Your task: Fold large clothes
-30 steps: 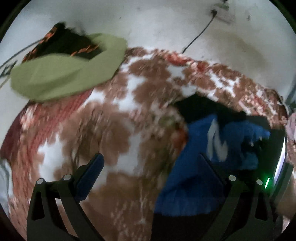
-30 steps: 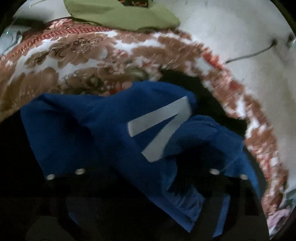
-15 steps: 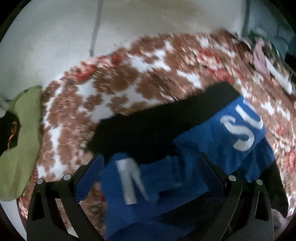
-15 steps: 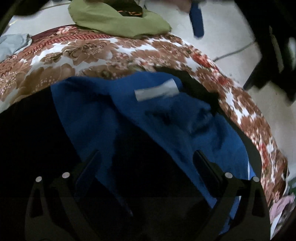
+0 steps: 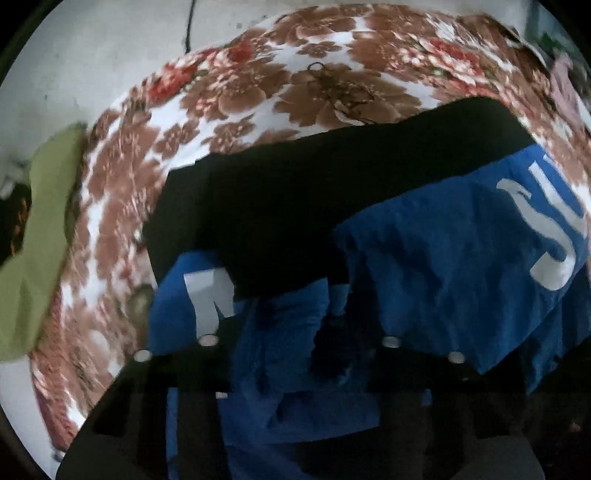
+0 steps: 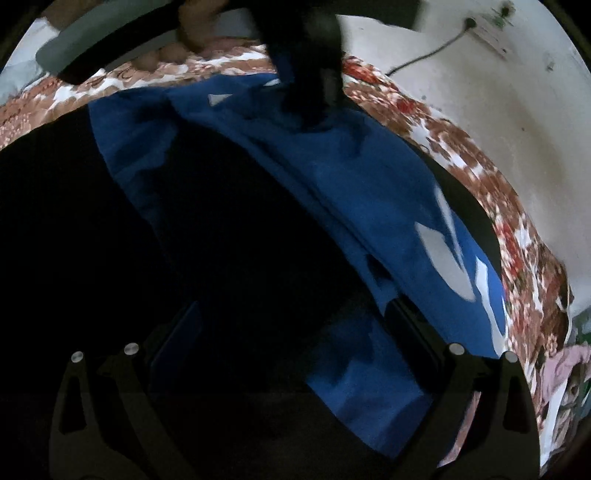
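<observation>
A large blue garment [image 5: 443, 258] with white letters and a black part [image 5: 295, 184] lies crumpled on a brown floral bedspread [image 5: 314, 85]. My left gripper [image 5: 299, 350] points steeply down, its jaws closing, and a bunched fold of blue fabric fills the gap and touches both fingers. In the right wrist view the same garment [image 6: 351, 177] runs across the bed. My right gripper [image 6: 295, 347] hovers open over its dark part with nothing pinched. The left gripper [image 6: 314, 107] shows there as a dark blur at the top, tip down on the blue cloth.
A green cloth [image 5: 40, 236] lies off the bedspread's left edge. Pink cloth [image 6: 565, 369] sits at the bed's right end. Pale floor [image 6: 498, 92] with a black cable [image 6: 424, 55] borders the bed. A person's hand [image 6: 195, 29] is at the top.
The left gripper swept across the bed to the blue garment, sank onto it, and its jaws came together around a fold. The right gripper slid along the garment, still open.
</observation>
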The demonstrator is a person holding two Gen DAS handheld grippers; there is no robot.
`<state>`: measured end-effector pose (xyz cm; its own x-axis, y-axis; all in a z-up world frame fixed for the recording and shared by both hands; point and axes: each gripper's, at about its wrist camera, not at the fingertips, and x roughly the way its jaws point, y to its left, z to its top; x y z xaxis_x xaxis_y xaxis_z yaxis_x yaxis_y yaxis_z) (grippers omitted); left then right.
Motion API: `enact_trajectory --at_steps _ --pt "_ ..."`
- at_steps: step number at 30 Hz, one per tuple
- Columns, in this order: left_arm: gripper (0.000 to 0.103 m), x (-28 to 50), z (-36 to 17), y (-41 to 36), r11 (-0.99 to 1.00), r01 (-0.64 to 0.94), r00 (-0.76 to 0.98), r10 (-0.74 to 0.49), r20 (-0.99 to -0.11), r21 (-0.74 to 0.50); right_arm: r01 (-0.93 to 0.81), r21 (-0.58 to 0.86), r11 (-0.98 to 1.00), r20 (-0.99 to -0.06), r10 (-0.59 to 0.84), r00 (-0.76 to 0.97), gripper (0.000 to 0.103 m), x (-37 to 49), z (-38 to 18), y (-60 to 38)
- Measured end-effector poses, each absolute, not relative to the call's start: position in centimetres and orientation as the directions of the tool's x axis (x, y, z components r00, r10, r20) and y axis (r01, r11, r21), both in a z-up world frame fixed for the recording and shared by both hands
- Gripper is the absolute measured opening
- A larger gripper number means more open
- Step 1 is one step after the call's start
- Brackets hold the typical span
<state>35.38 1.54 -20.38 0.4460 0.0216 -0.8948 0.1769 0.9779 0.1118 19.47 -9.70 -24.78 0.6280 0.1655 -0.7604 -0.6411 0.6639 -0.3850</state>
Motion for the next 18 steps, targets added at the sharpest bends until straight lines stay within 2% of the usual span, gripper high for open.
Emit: enact_trajectory --at_steps 6,8,11,14,18 --pt "0.023 34.4 -17.7 5.0 0.994 0.090 0.494 -0.104 -0.864 -0.067 -0.581 -0.342 0.739 -0.713 0.198 0.673 0.097 21.3 -21.3 -12.8" --pt "0.021 34.4 -17.5 7.5 0.984 0.028 0.497 -0.169 -0.851 -0.178 -0.541 -0.298 0.786 -0.710 0.196 0.676 0.097 23.6 -20.1 -14.1" --pt "0.017 34.2 -18.2 10.6 0.961 -0.049 0.490 -0.213 -0.845 -0.271 -0.468 -0.221 0.856 -0.716 0.184 0.673 0.097 28.0 -18.9 -16.2" --pt "0.017 34.0 -19.9 13.2 0.951 -0.095 0.474 -0.217 -0.853 -0.295 -0.372 -0.137 0.918 -0.720 0.165 0.674 0.097 31.9 -18.7 -18.7" --pt "0.018 34.0 -22.6 16.2 0.934 -0.149 0.446 -0.230 -0.865 -0.325 -0.258 -0.196 0.946 -0.702 0.049 0.710 0.097 35.3 -19.6 -20.8"
